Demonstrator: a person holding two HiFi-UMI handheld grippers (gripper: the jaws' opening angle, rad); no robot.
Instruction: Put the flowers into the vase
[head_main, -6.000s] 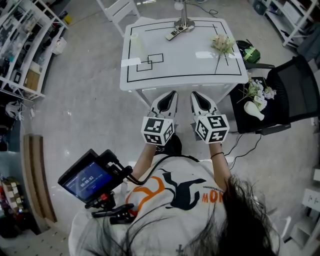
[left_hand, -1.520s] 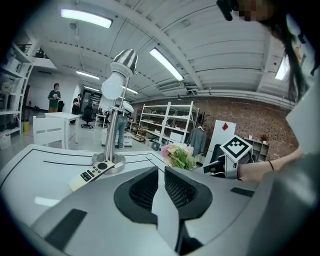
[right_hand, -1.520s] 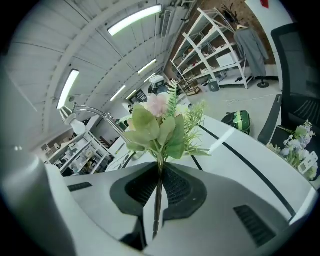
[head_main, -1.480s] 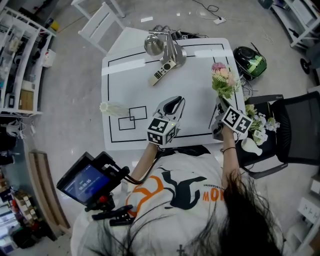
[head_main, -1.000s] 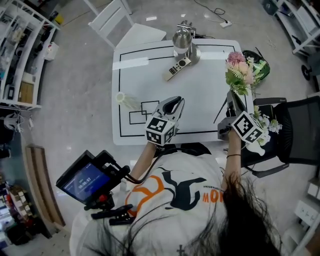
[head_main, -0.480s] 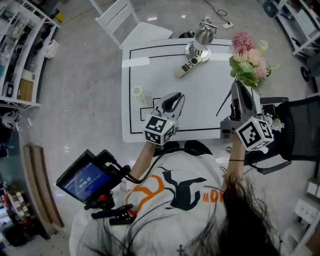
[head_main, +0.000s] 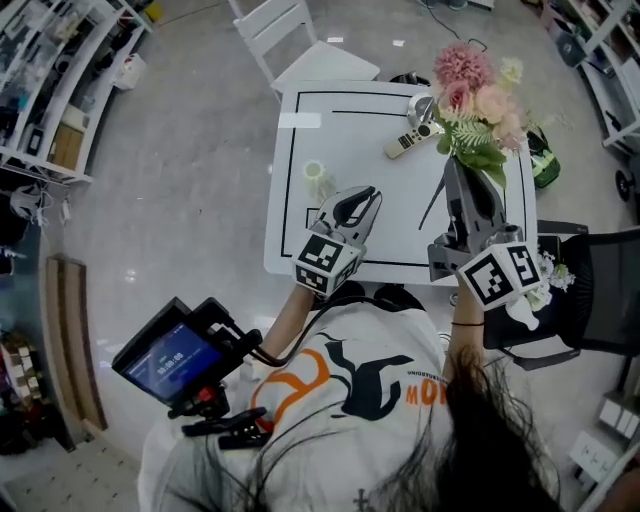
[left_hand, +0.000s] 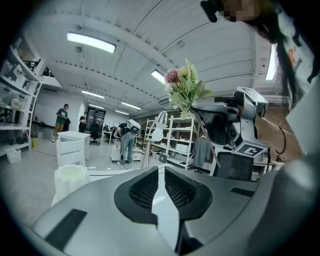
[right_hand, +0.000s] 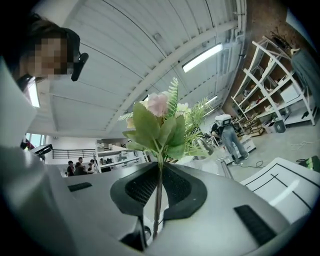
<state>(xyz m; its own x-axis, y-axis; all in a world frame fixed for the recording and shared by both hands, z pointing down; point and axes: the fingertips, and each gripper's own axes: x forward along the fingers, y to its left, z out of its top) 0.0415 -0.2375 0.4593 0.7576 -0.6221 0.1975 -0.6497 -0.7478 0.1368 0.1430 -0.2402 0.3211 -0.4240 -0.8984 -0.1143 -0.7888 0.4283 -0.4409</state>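
Right gripper view showed the right gripper (right_hand: 159, 192) clamped on the flowers (right_hand: 160, 125) by the stem, mid-carry. The next move likely meant tipping the stem down into the vase (head_main: 317, 182). The left gripper (left_hand: 161, 172) was closed, empty.

Table layout
Vase (head_main: 318, 181) on table (head_main: 400, 205), left part; remote (head_main: 407, 146) at far side; left gripper (head_main: 364, 197) over near edge, right of vase; flowers (head_main: 472, 95) in right gripper (head_main: 463, 172), above right side; chair (head_main: 300, 25) behind table

**Camera layout**

Head camera: steeply down on the white table (head_main: 350, 120). Your gripper cameras ride close behind their jaws, facing roughly level. All three catch the flowers (head_main: 472, 105); left gripper view also shows the right gripper (left_hand: 205, 114).
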